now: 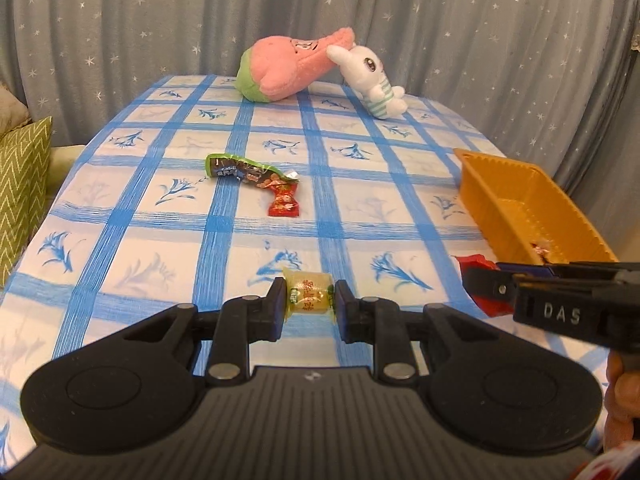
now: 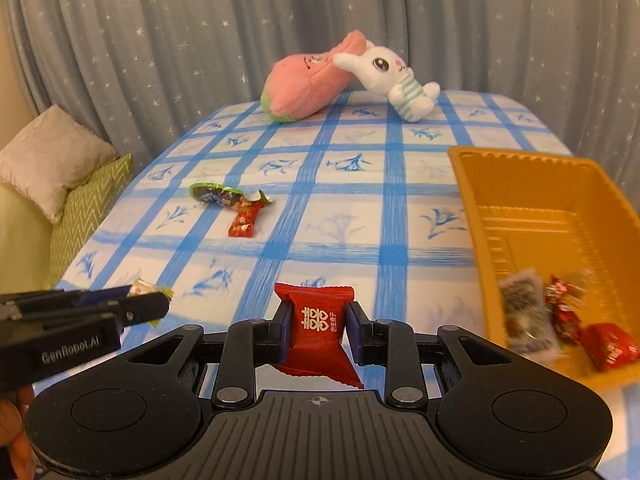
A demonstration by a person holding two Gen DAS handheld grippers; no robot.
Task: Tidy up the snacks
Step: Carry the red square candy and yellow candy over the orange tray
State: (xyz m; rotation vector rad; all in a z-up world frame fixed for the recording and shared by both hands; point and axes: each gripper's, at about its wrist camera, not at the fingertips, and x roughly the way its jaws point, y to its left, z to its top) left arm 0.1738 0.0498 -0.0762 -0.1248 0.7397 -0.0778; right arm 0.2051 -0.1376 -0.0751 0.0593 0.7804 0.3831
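Note:
My left gripper (image 1: 310,300) is shut on a pale yellow wrapped candy (image 1: 309,295), held just above the tablecloth; it also shows at the left of the right wrist view (image 2: 154,304). My right gripper (image 2: 317,322) is shut on a red snack packet (image 2: 318,330) with white characters; it shows at the right of the left wrist view (image 1: 480,280). An orange tray (image 2: 472,208) to the right holds several wrapped snacks (image 2: 560,320). A green snack packet (image 1: 236,170) and a small red candy (image 1: 285,202) lie mid-table.
A pink plush (image 1: 288,68) and a white rabbit plush (image 1: 372,80) lie at the table's far end against the grey curtain. A green zigzag cushion (image 1: 20,188) and a beige pillow (image 2: 52,156) sit off the left edge.

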